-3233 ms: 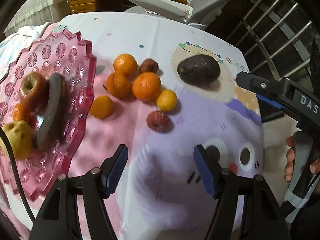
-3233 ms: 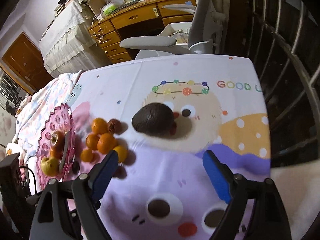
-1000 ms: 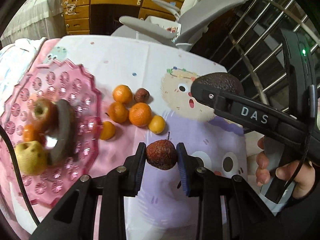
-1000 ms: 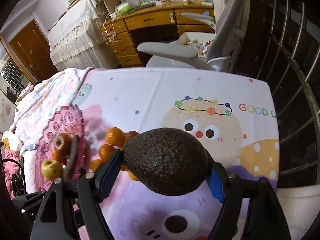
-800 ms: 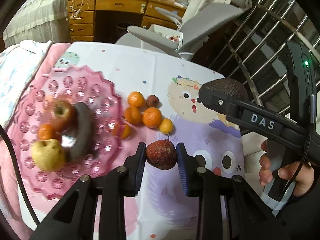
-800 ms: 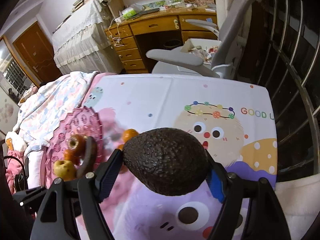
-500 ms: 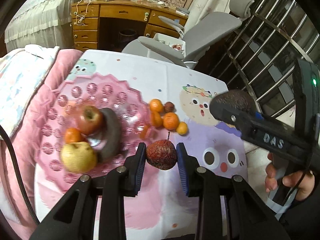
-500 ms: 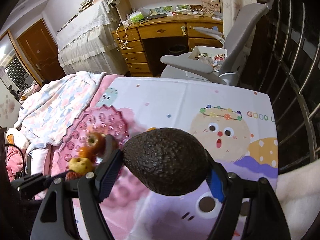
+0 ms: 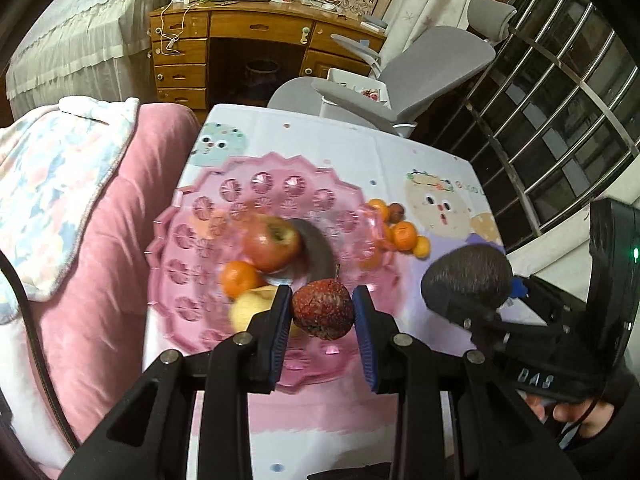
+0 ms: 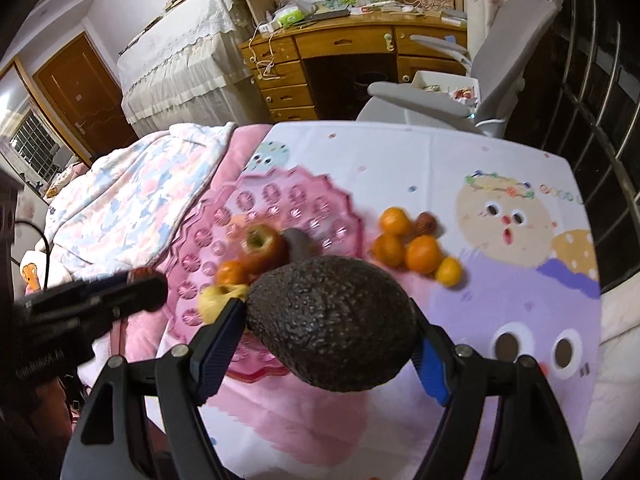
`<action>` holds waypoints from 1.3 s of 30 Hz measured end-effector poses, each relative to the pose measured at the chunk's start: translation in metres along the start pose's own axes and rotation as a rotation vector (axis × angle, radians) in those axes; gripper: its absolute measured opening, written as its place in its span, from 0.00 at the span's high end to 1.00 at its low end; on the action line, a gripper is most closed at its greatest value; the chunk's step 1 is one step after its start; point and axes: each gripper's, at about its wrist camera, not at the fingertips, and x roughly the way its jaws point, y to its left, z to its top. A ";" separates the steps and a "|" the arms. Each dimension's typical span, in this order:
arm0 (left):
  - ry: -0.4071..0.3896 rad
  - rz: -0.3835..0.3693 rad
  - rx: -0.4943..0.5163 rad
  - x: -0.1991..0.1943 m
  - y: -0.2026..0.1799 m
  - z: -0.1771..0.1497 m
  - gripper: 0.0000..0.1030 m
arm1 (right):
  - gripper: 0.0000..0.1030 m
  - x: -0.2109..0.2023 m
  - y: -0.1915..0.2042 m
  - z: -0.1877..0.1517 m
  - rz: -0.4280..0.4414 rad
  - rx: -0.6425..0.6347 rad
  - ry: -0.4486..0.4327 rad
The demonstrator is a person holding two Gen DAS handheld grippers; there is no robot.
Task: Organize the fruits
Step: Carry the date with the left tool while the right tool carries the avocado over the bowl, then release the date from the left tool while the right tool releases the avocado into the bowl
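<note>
The left gripper (image 9: pixel 322 312) clamps a small reddish-brown fruit (image 9: pixel 322 309) at lower centre, over the pink plate's (image 9: pixel 188 236) near rim; the right gripper (image 10: pixel 328 320) pinches a dark avocado (image 10: pixel 332 322) — bare cloth (image 10: pixel 440 160) lies beyond the plate.

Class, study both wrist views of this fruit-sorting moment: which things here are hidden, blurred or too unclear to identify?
- Yellow fruit on the pink tray: left view, partly behind a gripper finger; blurred.
- Dark curved object: right view, mostly behind the avocado.
- Small reddish fruit: its kind is unclear.
- Desk clutter: too small.
</note>
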 end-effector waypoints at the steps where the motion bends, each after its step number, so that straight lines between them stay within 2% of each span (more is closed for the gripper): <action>1: 0.006 0.001 0.006 0.000 0.008 0.000 0.72 | 0.24 0.004 0.007 -0.003 0.002 0.000 0.003; 13: 0.078 -0.013 0.076 0.025 0.066 0.009 0.72 | 0.24 0.055 0.068 -0.029 -0.049 0.001 0.063; 24: 0.132 -0.018 0.064 0.056 0.086 0.017 0.71 | 0.24 0.089 0.081 -0.044 -0.138 -0.070 0.167; 29: 0.155 -0.009 0.039 0.064 0.090 0.019 0.71 | 0.24 0.092 0.084 -0.045 -0.160 -0.092 0.175; 32: 0.168 0.002 0.036 0.066 0.090 0.017 0.68 | 0.24 0.094 0.085 -0.045 -0.170 -0.102 0.177; 35: 0.159 0.012 0.037 0.062 0.089 0.015 0.54 | 0.21 0.093 0.085 -0.045 -0.178 -0.107 0.173; 39: 0.148 0.021 0.031 0.056 0.090 0.013 0.48 | 0.20 0.089 0.084 -0.044 -0.175 -0.115 0.164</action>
